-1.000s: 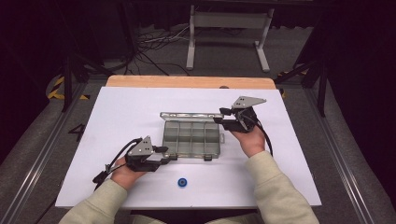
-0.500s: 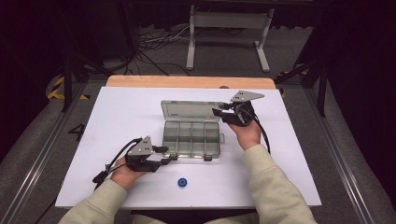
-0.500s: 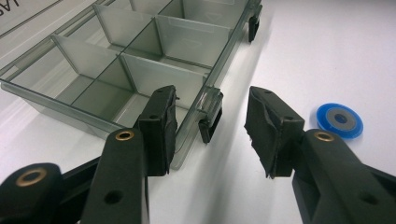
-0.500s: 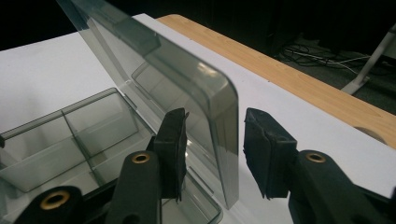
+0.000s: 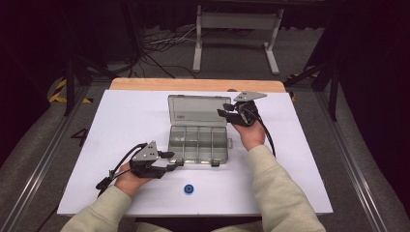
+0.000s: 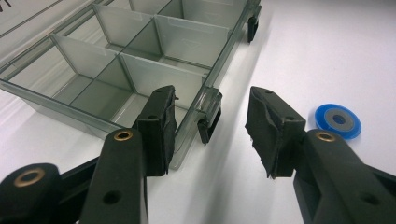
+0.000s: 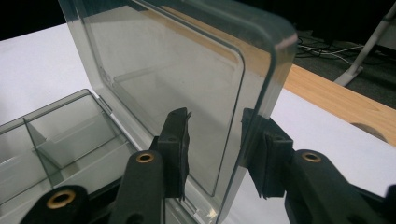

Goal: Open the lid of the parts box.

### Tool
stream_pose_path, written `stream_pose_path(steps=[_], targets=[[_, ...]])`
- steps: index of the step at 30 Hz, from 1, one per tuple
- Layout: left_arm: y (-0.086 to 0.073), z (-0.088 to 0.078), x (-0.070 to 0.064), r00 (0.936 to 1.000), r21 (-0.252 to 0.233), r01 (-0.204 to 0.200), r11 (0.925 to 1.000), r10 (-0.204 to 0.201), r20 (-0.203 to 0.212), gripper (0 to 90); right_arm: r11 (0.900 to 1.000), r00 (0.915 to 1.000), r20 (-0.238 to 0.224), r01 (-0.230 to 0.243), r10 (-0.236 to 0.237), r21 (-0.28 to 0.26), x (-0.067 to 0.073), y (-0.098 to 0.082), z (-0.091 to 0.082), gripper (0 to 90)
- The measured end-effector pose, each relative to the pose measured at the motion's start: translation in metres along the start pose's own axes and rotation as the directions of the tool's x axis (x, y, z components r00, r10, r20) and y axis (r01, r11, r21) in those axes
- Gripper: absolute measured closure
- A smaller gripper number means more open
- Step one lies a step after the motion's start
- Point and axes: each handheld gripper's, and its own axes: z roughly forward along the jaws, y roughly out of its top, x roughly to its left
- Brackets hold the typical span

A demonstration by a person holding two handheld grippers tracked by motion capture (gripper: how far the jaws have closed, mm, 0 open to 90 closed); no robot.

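No words or numbers clear enough for us to read, only a blurry mark on the box lid.

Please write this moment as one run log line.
box: open | lid: between right gripper jaws | left gripper: at front latch | blue disc: on table

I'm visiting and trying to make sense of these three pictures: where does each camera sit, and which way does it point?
High view: above the person's side, looking forward and down at the table; forearms and both hand-held grippers show.
Left gripper view: rides the left hand-held gripper, looking along its jaws at the box's front wall and the blue disc.
Right gripper view: rides the right hand-held gripper, its jaws either side of the raised lid.
Shared: all show the clear compartment box.
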Motion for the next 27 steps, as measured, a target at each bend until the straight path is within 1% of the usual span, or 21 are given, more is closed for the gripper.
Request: stream_pose_path(steps=[2, 4, 7, 16, 18, 27], targets=[[0.000, 0.000, 0.000, 1.0000, 0.000, 0.000, 1.0000, 0.000, 0.000, 52.7, 1.000, 1.0000, -0.002, -0.005, 0.005, -0.001, -0.001, 0.000, 0.001, 61.7], [0.000, 0.000, 0.000, 1.0000, 0.001, 0.000, 1.0000, 0.000, 0.001, 52.6, 1.000, 0.9999, 0.007, -0.016, 0.016, 0.000, -0.004, -0.002, 0.004, 61.8], [0.000, 0.000, 0.000, 1.0000, 0.001, 0.000, 1.0000, 0.000, 0.000, 52.6, 1.000, 0.9997, 0.009, -0.021, 0.021, 0.003, -0.006, -0.003, 0.006, 61.8], [0.000, 0.000, 0.000, 1.0000, 0.001, 0.001, 1.0000, -0.001, -0.002, 52.2, 0.998, 0.9985, 0.002, -0.055, 0.055, 0.012, -0.013, -0.009, 0.016, 61.2], [0.000, 0.001, -0.001, 1.0000, 0.002, 0.002, 1.0000, -0.002, 0.003, 51.7, 0.998, 0.9981, 0.007, -0.061, 0.061, 0.016, -0.013, -0.010, 0.018, 60.7], [0.000, 0.001, -0.001, 1.0000, 0.004, -0.002, 1.0000, 0.002, 0.000, 51.7, 0.997, 0.9971, 0.019, -0.075, 0.074, 0.033, -0.014, -0.015, 0.027, 56.3]])
